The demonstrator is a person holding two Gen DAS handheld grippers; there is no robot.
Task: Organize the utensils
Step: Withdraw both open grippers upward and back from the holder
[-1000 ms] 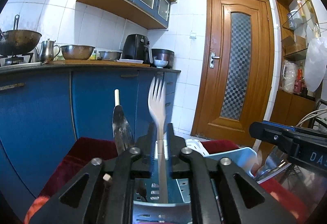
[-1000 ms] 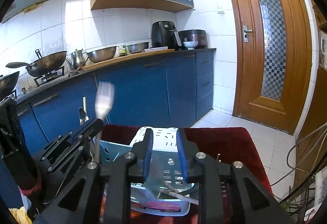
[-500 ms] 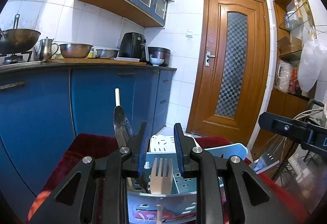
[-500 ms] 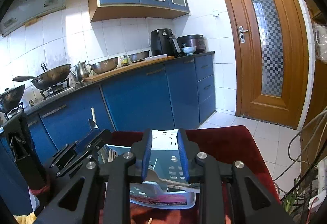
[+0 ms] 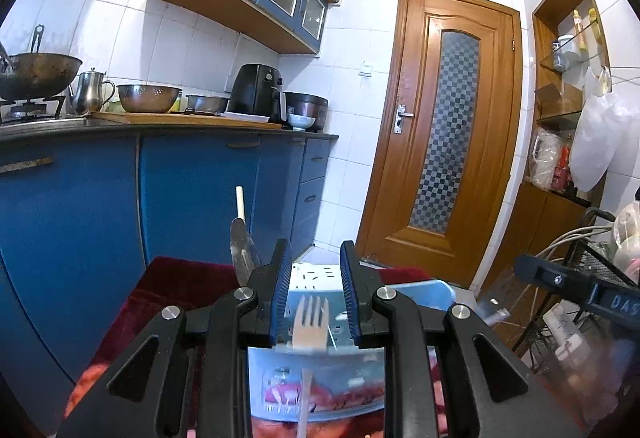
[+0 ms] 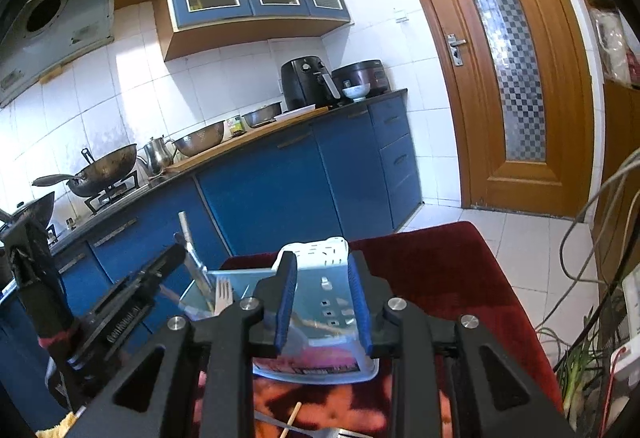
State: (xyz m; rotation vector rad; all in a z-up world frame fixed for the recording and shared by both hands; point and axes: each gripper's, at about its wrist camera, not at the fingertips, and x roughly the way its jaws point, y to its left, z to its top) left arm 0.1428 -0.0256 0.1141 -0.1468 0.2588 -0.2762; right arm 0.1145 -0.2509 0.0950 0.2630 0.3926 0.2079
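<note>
A pale fork (image 5: 310, 322) stands tines up in the light-blue utensil holder (image 5: 425, 291), loose between the blue pads of my open left gripper (image 5: 315, 270), which touch nothing. A knife with a cream handle (image 5: 241, 238) stands in the same holder at the left. In the right wrist view the holder (image 6: 316, 254) sits on a red cloth (image 6: 432, 270), with the fork (image 6: 223, 297) and knife (image 6: 193, 256) at its left end beside my left gripper (image 6: 160, 274). My right gripper (image 6: 321, 270) hovers open in front of the holder, gripping nothing.
A chopstick (image 6: 291, 418) lies on the red cloth near my right gripper's base. Blue kitchen cabinets (image 5: 192, 198) stand behind the table and a wooden door (image 5: 448, 142) to the right. Cables and a wire rack (image 5: 592, 250) crowd the right side.
The left gripper held the fork upright a second ago, then let it drop into the holder and drew back a little. The right gripper rolled and shifted sideways.
</note>
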